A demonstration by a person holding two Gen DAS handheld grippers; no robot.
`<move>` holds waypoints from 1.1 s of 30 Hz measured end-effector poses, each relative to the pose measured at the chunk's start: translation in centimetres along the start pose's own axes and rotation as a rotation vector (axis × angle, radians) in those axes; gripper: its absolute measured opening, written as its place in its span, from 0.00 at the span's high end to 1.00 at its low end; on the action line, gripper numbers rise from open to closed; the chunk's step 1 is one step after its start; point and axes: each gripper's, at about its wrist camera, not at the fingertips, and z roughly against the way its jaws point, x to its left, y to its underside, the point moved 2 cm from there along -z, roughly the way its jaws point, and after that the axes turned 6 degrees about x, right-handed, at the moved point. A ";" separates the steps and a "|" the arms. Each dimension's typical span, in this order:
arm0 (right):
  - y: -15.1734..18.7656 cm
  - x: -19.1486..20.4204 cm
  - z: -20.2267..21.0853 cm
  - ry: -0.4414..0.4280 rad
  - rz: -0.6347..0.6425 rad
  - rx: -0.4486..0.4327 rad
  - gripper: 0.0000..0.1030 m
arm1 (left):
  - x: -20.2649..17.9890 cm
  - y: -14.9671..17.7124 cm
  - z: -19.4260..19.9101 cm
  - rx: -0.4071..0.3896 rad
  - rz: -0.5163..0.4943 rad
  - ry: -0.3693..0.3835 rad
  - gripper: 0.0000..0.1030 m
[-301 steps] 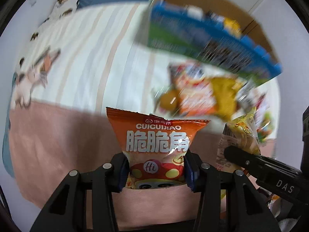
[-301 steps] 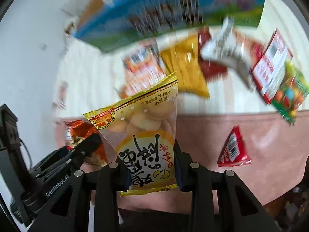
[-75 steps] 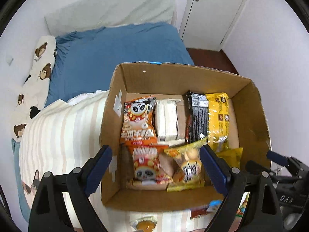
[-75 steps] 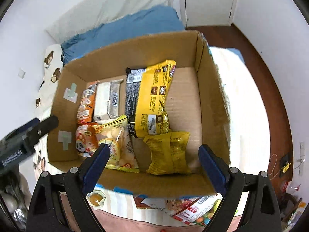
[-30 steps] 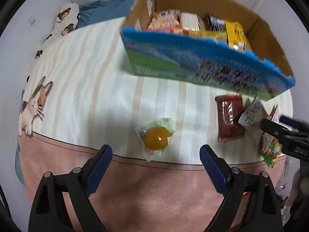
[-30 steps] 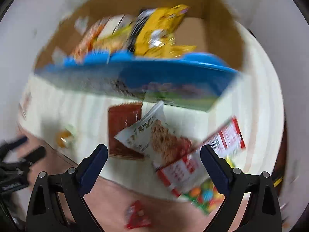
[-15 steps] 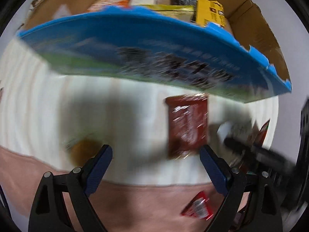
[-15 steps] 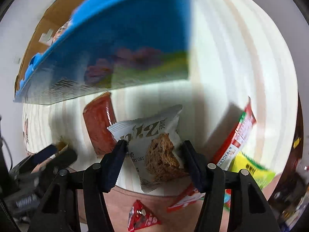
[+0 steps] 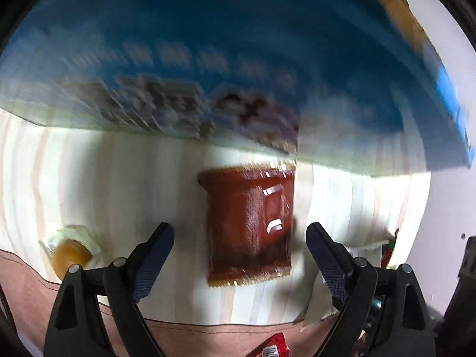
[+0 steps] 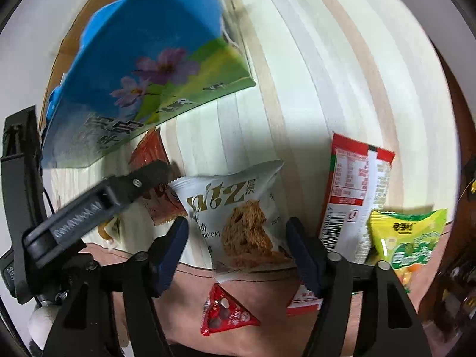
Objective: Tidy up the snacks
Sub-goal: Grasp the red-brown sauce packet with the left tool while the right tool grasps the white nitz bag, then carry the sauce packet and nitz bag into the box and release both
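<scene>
Below, my left gripper (image 9: 239,238) stands wide over a dark red packet (image 9: 248,226) lying flat on the striped bedspread (image 9: 119,184), pads clear of it on both sides. My right gripper (image 10: 238,233) has just been opening; a silver oat-snack bag (image 10: 238,211) lies between its fingers, though I cannot tell whether the pads touch it. Just right of that bag lie a red-and-white packet (image 10: 354,184) and a green one (image 10: 407,238); a small red triangular sachet (image 10: 223,312) lies nearer me. Beyond stands the blue-sided cardboard box (image 10: 148,68).
</scene>
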 end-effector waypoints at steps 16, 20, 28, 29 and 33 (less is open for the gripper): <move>-1.1 3.8 -1.5 0.154 0.152 0.018 0.31 | 2.4 4.3 -0.1 -0.004 -0.097 -0.102 0.46; 0.1 4.2 -3.0 0.155 0.127 0.026 0.48 | 5.9 8.7 0.3 0.038 -0.055 -0.110 0.46; 2.7 4.5 -4.3 0.036 0.050 0.088 0.42 | 8.9 10.1 -0.9 0.076 0.052 -0.042 0.44; 2.8 4.4 -4.4 0.023 0.036 0.091 0.37 | 9.0 10.0 -1.1 0.078 0.059 -0.040 0.44; 3.1 5.2 -5.4 0.011 0.001 0.085 0.35 | 10.5 9.7 -1.4 0.071 0.100 -0.024 0.44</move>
